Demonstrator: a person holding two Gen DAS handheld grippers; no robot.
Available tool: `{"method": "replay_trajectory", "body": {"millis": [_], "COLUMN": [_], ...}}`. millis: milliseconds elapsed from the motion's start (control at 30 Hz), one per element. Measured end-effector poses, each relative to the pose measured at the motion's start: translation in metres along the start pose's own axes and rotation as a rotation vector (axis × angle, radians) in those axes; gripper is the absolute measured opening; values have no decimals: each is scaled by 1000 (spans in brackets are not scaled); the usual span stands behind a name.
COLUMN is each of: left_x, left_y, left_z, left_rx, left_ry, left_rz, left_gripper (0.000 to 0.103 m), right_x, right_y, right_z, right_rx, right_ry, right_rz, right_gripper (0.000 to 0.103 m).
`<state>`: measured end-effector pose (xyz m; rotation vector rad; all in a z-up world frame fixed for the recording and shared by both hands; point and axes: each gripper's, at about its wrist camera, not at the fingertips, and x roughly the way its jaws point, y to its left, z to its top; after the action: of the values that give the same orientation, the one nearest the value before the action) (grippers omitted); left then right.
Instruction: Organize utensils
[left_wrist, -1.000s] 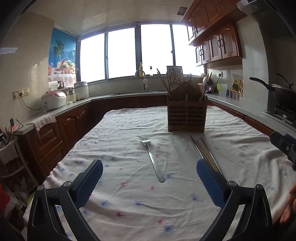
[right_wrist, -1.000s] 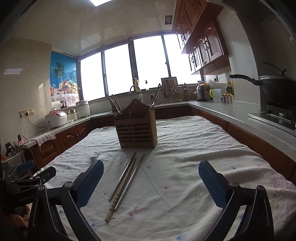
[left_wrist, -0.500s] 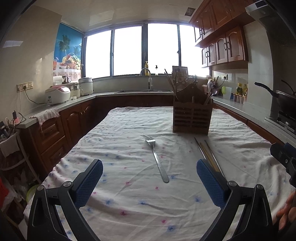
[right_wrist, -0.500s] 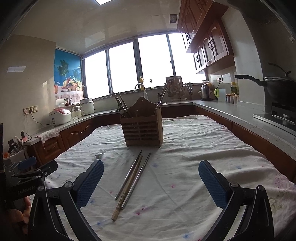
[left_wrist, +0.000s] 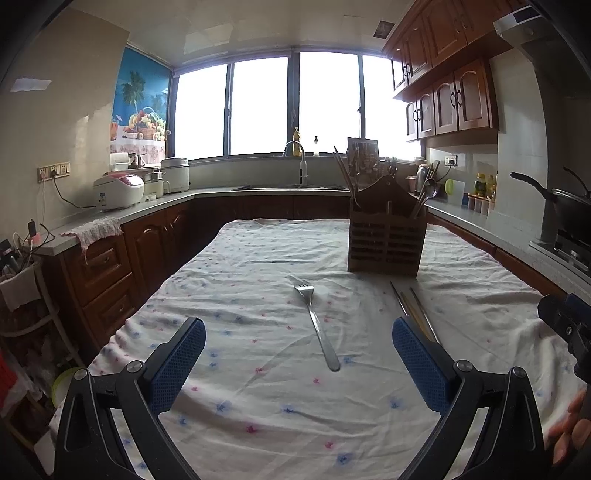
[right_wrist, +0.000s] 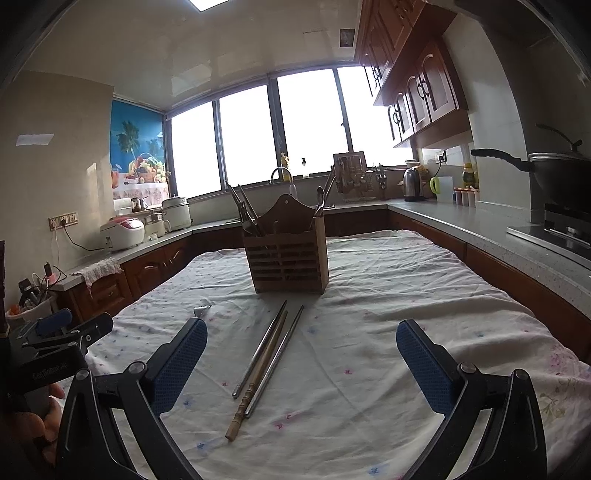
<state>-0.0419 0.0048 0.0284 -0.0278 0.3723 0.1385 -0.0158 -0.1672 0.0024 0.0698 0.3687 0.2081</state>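
Observation:
A metal fork (left_wrist: 317, 325) lies flat on the flowered tablecloth (left_wrist: 258, 406), tines pointing away, straight ahead of my open left gripper (left_wrist: 299, 354). Three chopsticks (right_wrist: 269, 354) lie side by side on the cloth, two metal and one bamboo; they show between the fingers of my open right gripper (right_wrist: 302, 356). In the left wrist view the chopsticks (left_wrist: 413, 310) run behind the right finger. A wooden utensil caddy (left_wrist: 384, 238) stands upright behind them, with several utensils inside. The same caddy (right_wrist: 288, 258) fills the middle of the right wrist view. Only the fork's tines (right_wrist: 202, 309) show there.
Counters run around the table: a rice cooker (left_wrist: 118, 192) on the left, a sink tap (left_wrist: 301, 162) at the back, a wok (right_wrist: 554, 173) on the stove at the right. Dark cabinets (left_wrist: 110, 280) stand close to the table's left edge. A hand (left_wrist: 569, 435) holds the other gripper.
Both grippers have tilted and drawn slightly closer to the table; the caddy, fork and chopsticks sit lower and nearer in view. Nothing on the cloth has moved.

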Motion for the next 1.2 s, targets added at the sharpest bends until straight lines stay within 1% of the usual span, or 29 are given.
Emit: {"method": "replay_trajectory", "body": {"millis": [500, 1200], "left_x": [-8, -13], "left_y": [-5, -8], "left_z": [-1, -2], "left_rx": [29, 50], "left_ry": [-34, -56], "left_rz": [4, 3], "left_gripper": [102, 102], "right_x": [-5, -8], "right_y": [1, 1], "right_z": [0, 2], "right_rx": [-7, -7], "right_ry": [-25, -34], "right_rz": [7, 12], "right_gripper": [103, 103]}}
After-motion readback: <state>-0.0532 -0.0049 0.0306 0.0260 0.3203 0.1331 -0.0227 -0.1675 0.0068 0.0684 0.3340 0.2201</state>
